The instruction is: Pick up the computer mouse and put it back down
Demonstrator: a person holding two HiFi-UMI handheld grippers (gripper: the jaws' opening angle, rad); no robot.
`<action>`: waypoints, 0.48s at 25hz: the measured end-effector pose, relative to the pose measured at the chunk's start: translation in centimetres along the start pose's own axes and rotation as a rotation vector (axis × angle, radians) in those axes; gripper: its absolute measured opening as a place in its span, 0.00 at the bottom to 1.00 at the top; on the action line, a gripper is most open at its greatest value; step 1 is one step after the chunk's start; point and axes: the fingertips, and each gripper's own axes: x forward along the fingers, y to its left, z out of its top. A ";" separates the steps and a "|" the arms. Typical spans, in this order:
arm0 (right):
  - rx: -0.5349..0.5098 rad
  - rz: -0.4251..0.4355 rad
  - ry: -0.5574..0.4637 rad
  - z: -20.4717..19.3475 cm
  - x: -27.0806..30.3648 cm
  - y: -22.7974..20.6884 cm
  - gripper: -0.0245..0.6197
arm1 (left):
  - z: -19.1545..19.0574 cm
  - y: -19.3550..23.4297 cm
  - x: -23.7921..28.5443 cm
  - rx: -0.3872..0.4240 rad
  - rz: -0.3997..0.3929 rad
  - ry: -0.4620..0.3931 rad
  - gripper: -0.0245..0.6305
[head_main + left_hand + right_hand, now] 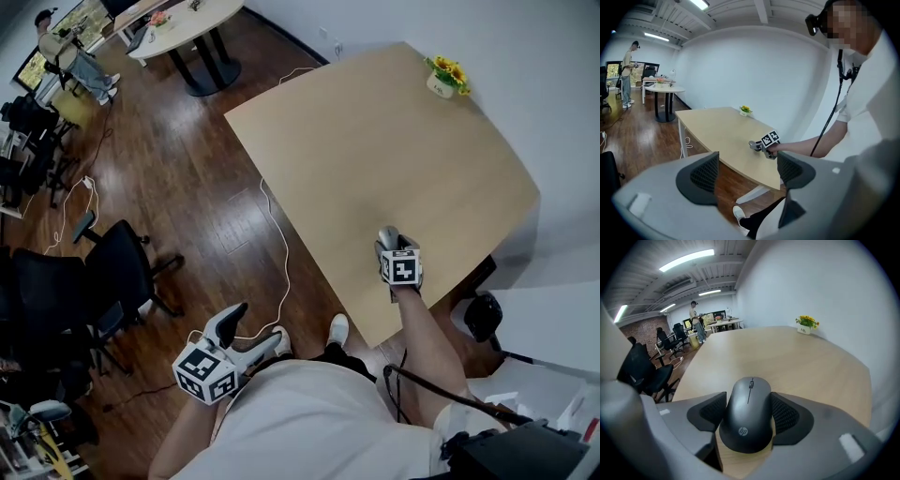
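Observation:
A dark grey computer mouse sits between the mesh pads of my right gripper, which is shut on its two sides. In the head view this gripper holds the mouse low over the light wooden table, near its front edge. Whether the mouse touches the tabletop I cannot tell. My left gripper hangs off the table at the lower left, over the wooden floor. Its jaws are open with nothing between them, and past them I see the right gripper at the table.
A small pot of yellow flowers stands at the table's far corner. A white cable trails down the floor beside the table. Black office chairs stand at the left. A round white table and a person are far back.

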 end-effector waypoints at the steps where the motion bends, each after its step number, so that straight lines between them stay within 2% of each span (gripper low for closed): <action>1: -0.002 -0.005 0.011 -0.5 0.9 -0.2 0.50 | 0.0 0.0 -0.1 -0.008 0.015 -0.002 0.59; 6: -0.012 -0.022 0.048 -2.0 2.8 -0.6 0.51 | -0.5 0.1 -1.0 -0.040 0.066 -0.013 0.59; 12: 0.005 -0.002 0.033 -2.2 3.2 -0.4 0.52 | -0.9 0.6 -1.5 -0.059 0.097 -0.025 0.59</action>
